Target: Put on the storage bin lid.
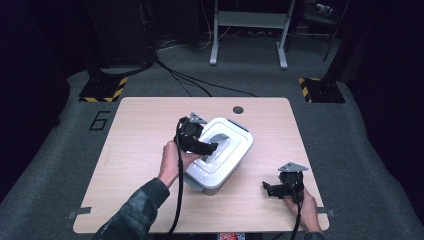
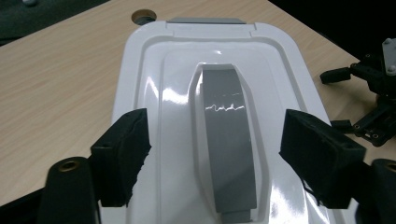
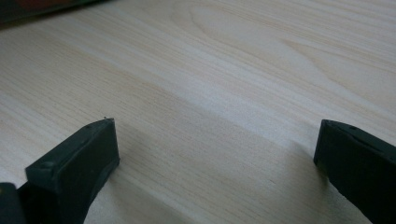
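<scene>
Two hand-held grippers are working at our desk. We are holding the left hand-held gripper over the white box, which is sitting near the middle of the desk; its jaws are standing open on both sides of the grey handle without touching it. We are resting the right hand-held gripper well apart, near the desk's right front corner, jaws wide open with nothing between them.

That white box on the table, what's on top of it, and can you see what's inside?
The white box wears a shut white lid with a grey handle lying flat in its recess. The left gripper hovers open above it. The lid hides whatever is inside.
</scene>
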Action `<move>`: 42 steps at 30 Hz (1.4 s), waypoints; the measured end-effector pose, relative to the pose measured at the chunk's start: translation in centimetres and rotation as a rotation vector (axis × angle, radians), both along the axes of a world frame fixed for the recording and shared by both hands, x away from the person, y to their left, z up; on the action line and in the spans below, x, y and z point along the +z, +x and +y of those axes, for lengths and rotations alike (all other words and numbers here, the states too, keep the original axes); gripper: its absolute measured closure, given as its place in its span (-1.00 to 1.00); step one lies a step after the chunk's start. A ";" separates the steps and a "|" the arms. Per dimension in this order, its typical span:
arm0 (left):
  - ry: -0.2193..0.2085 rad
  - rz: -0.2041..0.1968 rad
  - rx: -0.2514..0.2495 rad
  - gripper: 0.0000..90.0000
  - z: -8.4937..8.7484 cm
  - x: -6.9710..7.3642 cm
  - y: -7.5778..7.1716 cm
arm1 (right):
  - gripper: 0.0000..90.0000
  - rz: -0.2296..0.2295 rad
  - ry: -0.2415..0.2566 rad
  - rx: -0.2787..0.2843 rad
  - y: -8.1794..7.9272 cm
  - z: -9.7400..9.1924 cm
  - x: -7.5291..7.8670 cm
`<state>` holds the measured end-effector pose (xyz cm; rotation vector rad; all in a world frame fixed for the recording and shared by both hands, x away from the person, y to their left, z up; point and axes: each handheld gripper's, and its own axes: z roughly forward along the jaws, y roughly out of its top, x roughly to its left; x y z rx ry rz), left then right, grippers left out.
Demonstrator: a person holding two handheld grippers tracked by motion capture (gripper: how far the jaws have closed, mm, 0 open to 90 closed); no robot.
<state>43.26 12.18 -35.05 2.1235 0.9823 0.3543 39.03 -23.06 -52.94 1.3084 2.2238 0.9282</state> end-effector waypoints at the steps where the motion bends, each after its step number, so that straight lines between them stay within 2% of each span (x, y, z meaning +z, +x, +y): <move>1: -0.001 -0.005 0.004 -0.54 0.3 0.2 -0.1 | -1.00 0.000 0.000 0.000 0.0 0.0 0.0; 9: -0.006 -0.027 0.021 -0.70 2.8 1.1 -0.4 | -1.00 0.000 0.000 0.000 0.0 0.0 0.0; 10: -0.005 -0.034 0.033 -0.73 3.8 1.3 -0.6 | -1.00 0.000 0.000 0.000 0.0 0.0 0.0; 11: -0.005 -0.034 0.033 -0.74 3.8 1.3 -0.6 | -1.00 0.000 0.000 0.000 0.0 0.0 0.0; 12: -0.005 -0.035 0.042 -0.76 4.8 1.5 -0.7 | -1.00 0.000 0.000 0.000 0.0 0.0 0.0; 17: 0.002 -0.044 0.074 -0.83 7.3 1.7 -1.1 | -1.00 0.000 0.000 0.000 0.0 0.0 0.0; 24: -0.001 -0.047 0.124 -0.90 10.9 1.2 -1.8 | -1.00 0.000 0.000 0.000 0.0 0.0 0.0; 26: 0.007 -0.049 0.131 -0.91 11.9 0.9 -2.0 | -1.00 0.000 0.000 0.000 0.0 0.0 0.0; 30: -0.014 -0.049 0.176 -0.92 13.8 -0.3 -2.4 | -1.00 0.000 0.000 0.000 0.0 0.0 0.0; 31: -0.014 -0.049 0.176 -0.93 13.8 -0.3 -2.4 | -1.00 0.000 0.000 0.000 0.0 0.0 0.0; 33: -0.025 -0.035 0.215 -0.93 15.3 -1.5 -2.7 | -1.00 0.000 0.000 -0.001 0.0 0.0 0.0; 35: -0.023 -0.034 0.222 -0.94 15.7 -1.8 -2.8 | -1.00 0.000 0.000 -0.001 0.0 0.0 0.0; 36: -0.020 -0.025 0.238 -0.94 16.6 -2.7 -2.9 | -1.00 0.000 0.000 -0.001 0.0 0.0 0.0; 42: -0.015 0.009 0.293 -0.96 18.9 -6.4 -3.6 | -1.00 0.004 0.003 -0.005 -0.1 0.0 0.0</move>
